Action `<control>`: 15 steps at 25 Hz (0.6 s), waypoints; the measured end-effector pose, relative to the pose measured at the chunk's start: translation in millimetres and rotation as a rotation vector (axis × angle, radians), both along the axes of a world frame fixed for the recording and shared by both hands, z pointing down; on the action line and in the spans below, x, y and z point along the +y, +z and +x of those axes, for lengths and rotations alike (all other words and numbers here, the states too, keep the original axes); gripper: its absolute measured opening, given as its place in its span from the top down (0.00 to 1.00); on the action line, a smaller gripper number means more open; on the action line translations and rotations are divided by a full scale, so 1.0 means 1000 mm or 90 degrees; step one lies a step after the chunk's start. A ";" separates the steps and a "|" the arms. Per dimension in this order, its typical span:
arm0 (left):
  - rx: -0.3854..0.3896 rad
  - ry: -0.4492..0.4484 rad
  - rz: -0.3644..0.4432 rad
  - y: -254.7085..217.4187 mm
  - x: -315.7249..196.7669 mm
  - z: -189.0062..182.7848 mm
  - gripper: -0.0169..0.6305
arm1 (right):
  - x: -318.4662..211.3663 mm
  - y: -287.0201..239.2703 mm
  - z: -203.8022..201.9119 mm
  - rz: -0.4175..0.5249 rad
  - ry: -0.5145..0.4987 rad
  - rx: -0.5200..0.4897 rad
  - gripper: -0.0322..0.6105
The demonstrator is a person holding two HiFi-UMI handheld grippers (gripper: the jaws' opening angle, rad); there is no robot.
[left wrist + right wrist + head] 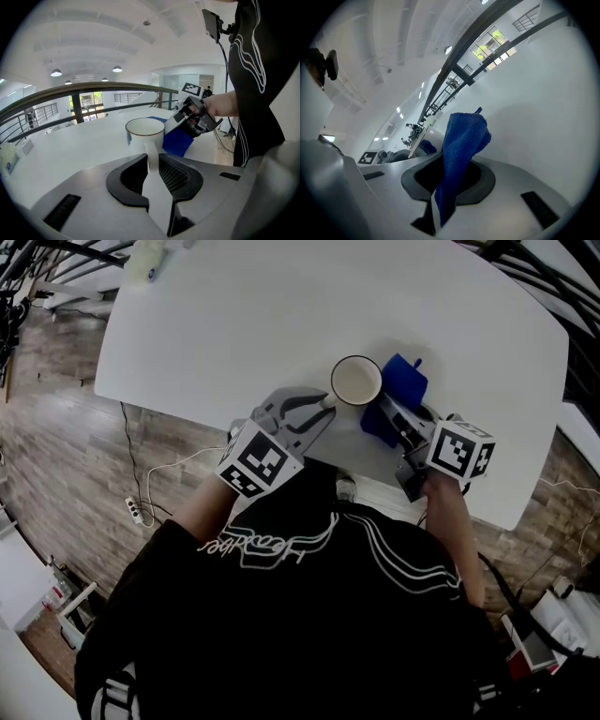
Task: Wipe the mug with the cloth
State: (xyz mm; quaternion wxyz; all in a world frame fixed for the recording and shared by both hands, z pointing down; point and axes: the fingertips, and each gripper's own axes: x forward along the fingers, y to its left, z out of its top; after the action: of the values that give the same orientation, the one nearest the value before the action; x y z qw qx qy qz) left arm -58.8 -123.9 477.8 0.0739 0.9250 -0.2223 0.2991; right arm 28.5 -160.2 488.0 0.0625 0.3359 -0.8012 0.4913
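A white mug (356,381) stands upright on the white table (234,324), near its front edge. My left gripper (323,407) is shut on the mug's handle; in the left gripper view the handle (151,157) sits pinched between the two dark pads, with the mug (144,133) just beyond. A blue cloth (398,390) lies bunched against the mug's right side. My right gripper (394,416) is shut on it. In the right gripper view the cloth (461,145) rises folded out of the jaws. The left gripper view also shows the right gripper (190,117) and the cloth (177,140) beside the mug.
A pale object (145,261) lies at the table's far left corner. The table's front edge runs just under both grippers. A power strip (136,512) and cable lie on the wooden floor at the left. Dark railings (562,277) curve past the far right.
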 end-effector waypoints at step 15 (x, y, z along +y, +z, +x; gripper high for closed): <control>-0.005 -0.007 0.022 0.000 -0.016 -0.005 0.86 | 0.000 -0.011 0.014 0.009 -0.037 0.032 0.87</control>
State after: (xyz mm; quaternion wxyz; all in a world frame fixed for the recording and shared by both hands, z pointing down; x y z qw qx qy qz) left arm -63.6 -139.9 477.4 0.0584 0.9236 -0.2333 0.2986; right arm 42.1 -160.0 476.6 0.0945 0.3254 -0.8122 0.4749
